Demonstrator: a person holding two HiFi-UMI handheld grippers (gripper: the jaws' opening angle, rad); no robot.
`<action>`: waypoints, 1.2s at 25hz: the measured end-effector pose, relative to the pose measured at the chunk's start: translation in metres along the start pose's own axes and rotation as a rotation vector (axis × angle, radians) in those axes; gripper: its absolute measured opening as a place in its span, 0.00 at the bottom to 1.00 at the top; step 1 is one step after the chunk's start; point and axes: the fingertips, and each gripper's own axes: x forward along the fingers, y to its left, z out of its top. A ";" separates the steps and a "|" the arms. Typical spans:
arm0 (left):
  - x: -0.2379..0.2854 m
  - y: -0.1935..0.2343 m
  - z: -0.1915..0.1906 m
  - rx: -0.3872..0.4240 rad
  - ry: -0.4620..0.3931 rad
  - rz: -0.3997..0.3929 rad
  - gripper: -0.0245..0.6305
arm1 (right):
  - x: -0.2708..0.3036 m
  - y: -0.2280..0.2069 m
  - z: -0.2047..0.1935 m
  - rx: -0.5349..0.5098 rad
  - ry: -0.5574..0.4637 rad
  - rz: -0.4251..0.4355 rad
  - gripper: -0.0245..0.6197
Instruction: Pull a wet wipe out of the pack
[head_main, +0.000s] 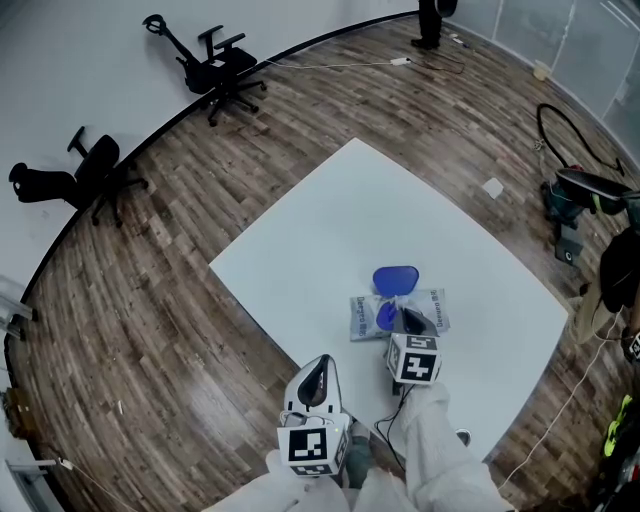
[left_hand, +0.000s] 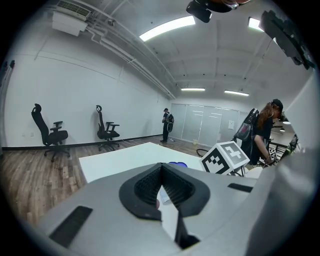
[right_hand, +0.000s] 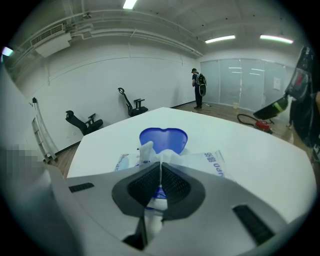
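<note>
Pale sleeves (head_main: 432, 455) sit lowest in the head view, each ending in a gripper with a marker cube. Of the two, the left gripper (head_main: 319, 366) hangs just past the near edge of the white worktop (head_main: 330, 210), over the wood-plank floor (head_main: 150, 300) and apart from the pack. Its own view shows its fingers (left_hand: 145, 187) pressed together with nothing between them.

Further in, the right gripper (head_main: 405, 322) is down on the wet wipe pack (head_main: 432, 308), which lies toward the worktop's near side with its blue lid (head_main: 395, 278) open. From above, the gripper hides the pack's opening — the right gripper view shows it. There the fingers (right_hand: 176, 186) are closed on a white wet wipe (right_hand: 146, 150) standing out of the pack, just in front of the lid.

Only the left gripper view takes in a person (left_hand: 262, 137) close by at the right. Black office chairs (head_main: 225, 65) stand by the curved white wall — another person (right_hand: 199, 87) stands near the far glass partition (right_hand: 240, 82).
</note>
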 end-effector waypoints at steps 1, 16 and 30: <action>0.000 -0.001 0.001 0.000 -0.001 0.000 0.04 | -0.001 0.000 0.001 0.001 -0.003 0.000 0.07; -0.016 -0.009 0.011 0.004 -0.034 -0.015 0.04 | -0.029 0.002 0.021 0.019 -0.082 0.012 0.07; -0.035 -0.025 0.015 0.004 -0.066 -0.032 0.04 | -0.063 0.000 0.038 0.002 -0.153 0.015 0.06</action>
